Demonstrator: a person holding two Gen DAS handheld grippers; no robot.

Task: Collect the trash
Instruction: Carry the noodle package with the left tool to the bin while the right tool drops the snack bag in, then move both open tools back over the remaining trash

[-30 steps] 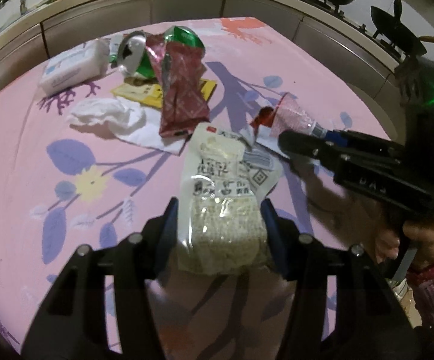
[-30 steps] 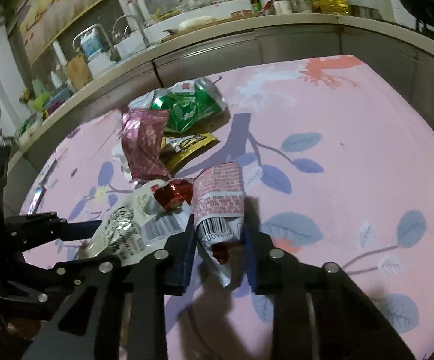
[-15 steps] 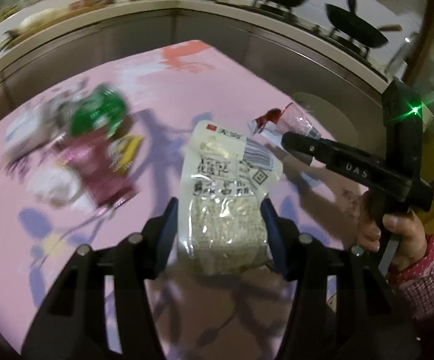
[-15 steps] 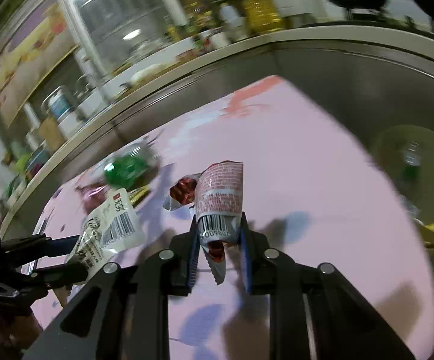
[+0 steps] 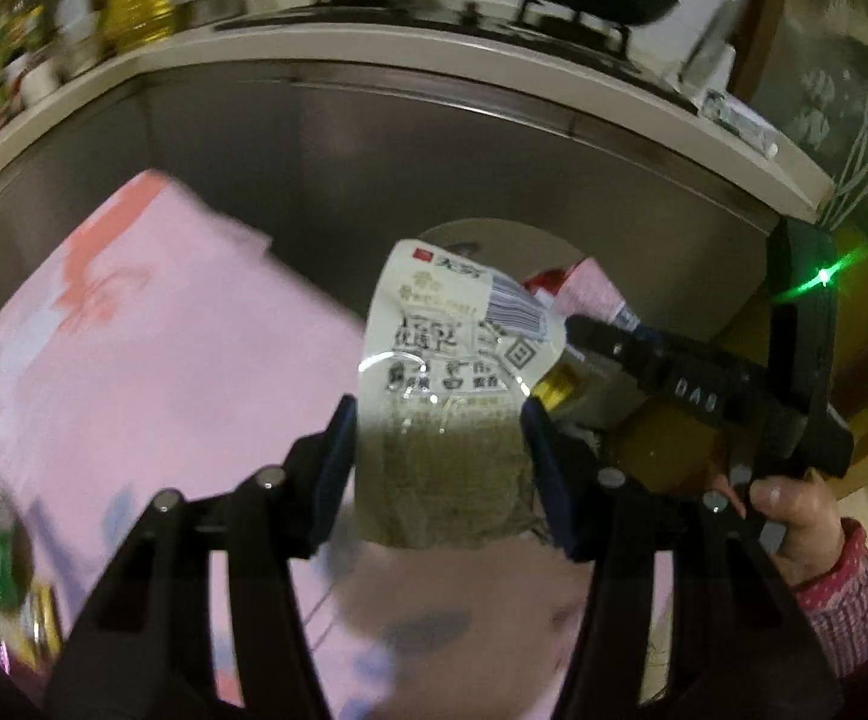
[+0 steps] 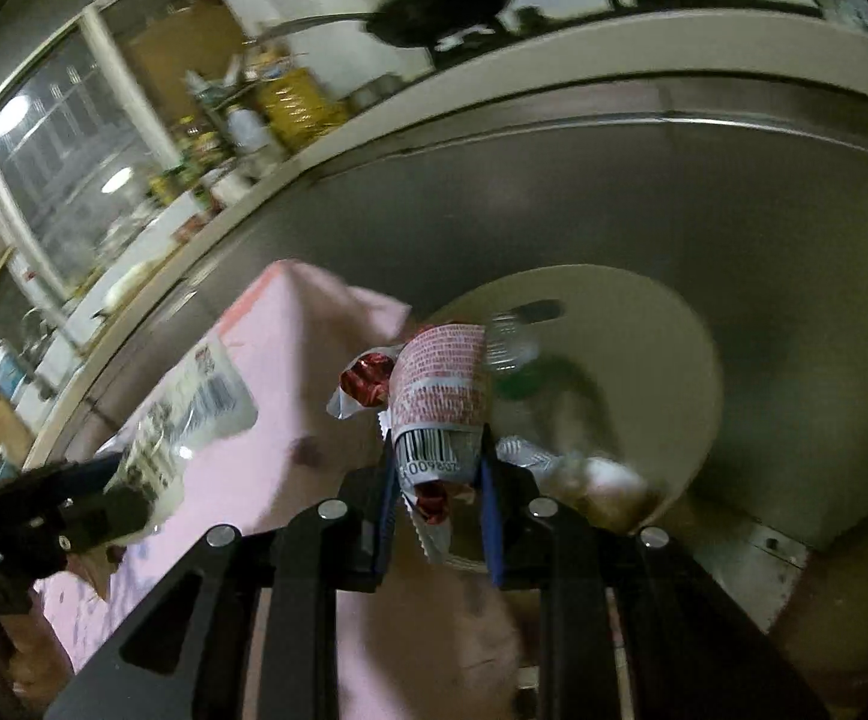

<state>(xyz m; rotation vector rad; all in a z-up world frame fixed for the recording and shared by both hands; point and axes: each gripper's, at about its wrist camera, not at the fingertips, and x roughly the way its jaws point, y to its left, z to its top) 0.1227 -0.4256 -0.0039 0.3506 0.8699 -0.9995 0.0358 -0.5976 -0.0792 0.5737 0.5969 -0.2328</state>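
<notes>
Both pinched wrappers, white packet (image 5: 440,396) (crumpled) and red-printed wrapper (image 6: 440,402), now reach the bin (image 6: 674,324).

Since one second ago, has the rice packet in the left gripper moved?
Yes. The rice packet, shut in the left gripper, went from above the pink tablecloth past its edge to the round bin.

A pale countertop (image 5: 494,60) tops steel cabinet fronts (image 6: 644,192), with what looks like a glazed window (image 6: 62,168) behind.
</notes>
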